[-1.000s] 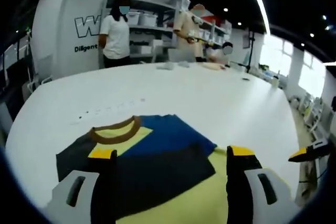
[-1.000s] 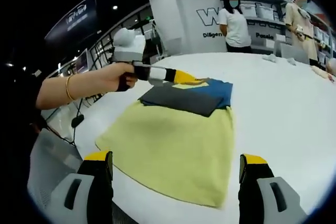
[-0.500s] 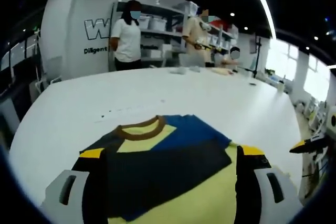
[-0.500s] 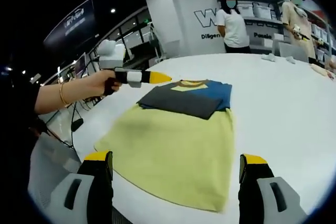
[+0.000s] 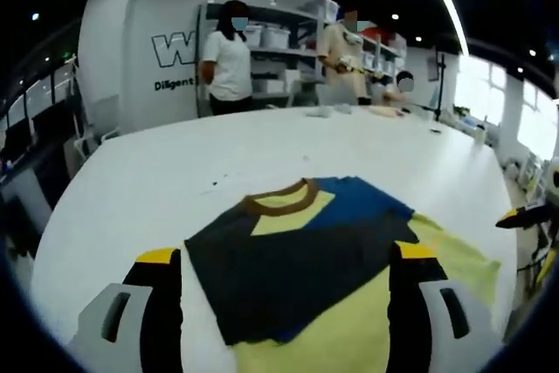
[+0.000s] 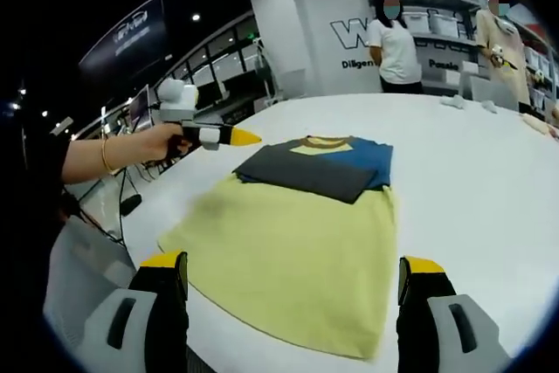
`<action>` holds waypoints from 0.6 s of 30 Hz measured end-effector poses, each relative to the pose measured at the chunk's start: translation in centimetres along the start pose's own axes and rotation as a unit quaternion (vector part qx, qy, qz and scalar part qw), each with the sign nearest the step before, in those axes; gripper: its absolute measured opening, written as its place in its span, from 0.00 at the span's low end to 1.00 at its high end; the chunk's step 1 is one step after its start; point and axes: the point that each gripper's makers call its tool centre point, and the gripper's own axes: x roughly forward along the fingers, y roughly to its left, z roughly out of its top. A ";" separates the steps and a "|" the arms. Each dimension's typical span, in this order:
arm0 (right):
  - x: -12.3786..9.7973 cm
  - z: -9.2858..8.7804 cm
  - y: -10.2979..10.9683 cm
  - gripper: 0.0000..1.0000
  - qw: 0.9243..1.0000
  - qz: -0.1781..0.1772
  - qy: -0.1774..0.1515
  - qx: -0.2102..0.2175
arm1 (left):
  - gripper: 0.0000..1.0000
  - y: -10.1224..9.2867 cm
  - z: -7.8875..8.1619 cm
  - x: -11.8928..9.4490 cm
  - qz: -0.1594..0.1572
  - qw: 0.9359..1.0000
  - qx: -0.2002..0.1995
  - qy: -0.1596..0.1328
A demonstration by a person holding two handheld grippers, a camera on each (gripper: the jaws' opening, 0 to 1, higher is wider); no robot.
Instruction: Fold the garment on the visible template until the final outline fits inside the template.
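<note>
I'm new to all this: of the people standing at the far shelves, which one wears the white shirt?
The person in the white shirt, with dark hair, standing nearest the big wall lettering. The neighbour wears a beige top.

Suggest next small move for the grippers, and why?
Probably bring the open right gripper down to the near yellow hem of the garment and fold it toward the collar. The dark sleeve section is already folded over the top, the yellow body lies spread out long, and the left gripper hovers off the shirt holding nothing.
</note>
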 end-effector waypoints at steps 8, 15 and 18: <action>0.1 -0.2 0.3 0.99 1.000 0.005 0.006 -0.006 | 0.89 2.2 -2.1 -1.2 0.012 1.000 0.006 0.008; 0.1 -0.6 0.4 0.99 1.000 0.006 0.012 -0.004 | 0.73 4.1 -4.2 -2.5 0.024 0.999 0.009 0.026; 0.2 -0.7 0.2 0.99 1.000 0.005 0.015 -0.005 | 0.66 4.7 -5.1 -3.0 0.030 0.999 0.007 0.028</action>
